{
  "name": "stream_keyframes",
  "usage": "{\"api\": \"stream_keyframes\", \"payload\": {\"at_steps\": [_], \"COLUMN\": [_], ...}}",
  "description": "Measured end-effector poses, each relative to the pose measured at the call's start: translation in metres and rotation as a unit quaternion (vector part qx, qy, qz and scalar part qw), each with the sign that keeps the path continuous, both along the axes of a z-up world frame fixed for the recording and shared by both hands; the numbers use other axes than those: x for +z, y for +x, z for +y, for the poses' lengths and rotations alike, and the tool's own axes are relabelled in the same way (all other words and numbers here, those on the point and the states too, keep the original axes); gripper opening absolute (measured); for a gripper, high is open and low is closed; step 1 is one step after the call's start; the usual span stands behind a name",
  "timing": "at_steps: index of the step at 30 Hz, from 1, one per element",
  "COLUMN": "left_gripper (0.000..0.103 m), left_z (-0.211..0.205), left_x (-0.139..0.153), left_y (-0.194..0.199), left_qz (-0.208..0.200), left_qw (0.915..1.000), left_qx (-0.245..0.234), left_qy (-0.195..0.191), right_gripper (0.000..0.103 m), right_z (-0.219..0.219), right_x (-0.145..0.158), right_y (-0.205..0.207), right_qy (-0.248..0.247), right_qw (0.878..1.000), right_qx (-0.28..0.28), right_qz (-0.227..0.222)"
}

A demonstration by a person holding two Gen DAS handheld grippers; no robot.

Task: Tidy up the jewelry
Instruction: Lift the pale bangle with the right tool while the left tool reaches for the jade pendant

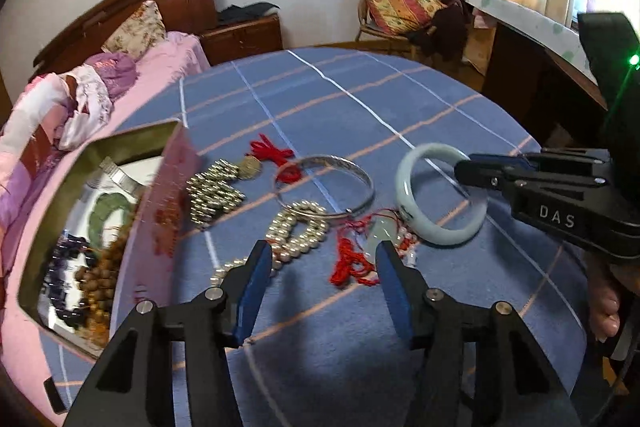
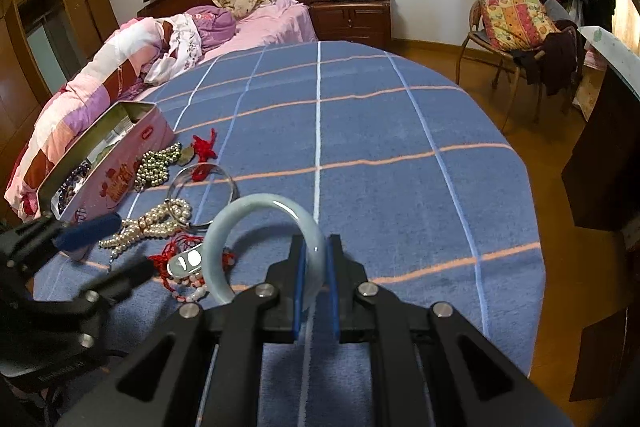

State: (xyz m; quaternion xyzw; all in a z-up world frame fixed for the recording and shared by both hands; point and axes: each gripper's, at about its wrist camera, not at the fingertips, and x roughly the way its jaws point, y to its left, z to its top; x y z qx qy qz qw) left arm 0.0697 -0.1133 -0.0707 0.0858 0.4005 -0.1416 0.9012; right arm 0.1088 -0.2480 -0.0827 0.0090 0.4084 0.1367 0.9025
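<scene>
Right tool [image 2: 316,259] on jade bangle [image 2: 240,223] (near rim hidden).

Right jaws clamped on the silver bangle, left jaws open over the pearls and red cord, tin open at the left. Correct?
One thing is wrong: the right gripper is clamped on the pale jade bangle, not the silver bangle, which lies loose on the blanket; the right wrist view shows it. The rest holds: the left gripper is open over the pearls and red cord, and the tin is open at the left.
</scene>
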Motion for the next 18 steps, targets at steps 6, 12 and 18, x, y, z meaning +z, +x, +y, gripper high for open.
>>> {"api": "stream_keyframes", "payload": {"at_steps": [6,12,18], "left_gripper": [0.055,0.017,0.017], "left_z": [-0.013,-0.026,-0.013], "left_x": [-0.005,-0.012,-0.006], "left_y": [0.004,0.009,0.002], "left_qz": [0.007,0.036,0.028], "left_qw": [0.9998,0.9984,0.9991], "left_qx": [-0.014,-0.043,-0.032], "left_qy": [0.011,0.012,-0.006], "right_gripper": [0.013,0.013,0.013], "right_z": [0.001,0.005,0.002], "right_x": [-0.001,-0.002,0.000], "right_y": [-0.001,-0.003,-0.004], "right_qy": [-0.003,-0.008,-0.005], "right_qw": [1.000,1.000,1.000], "right_qx": [0.000,0.007,0.004], "right_qz": [0.000,-0.001,-0.007]}}
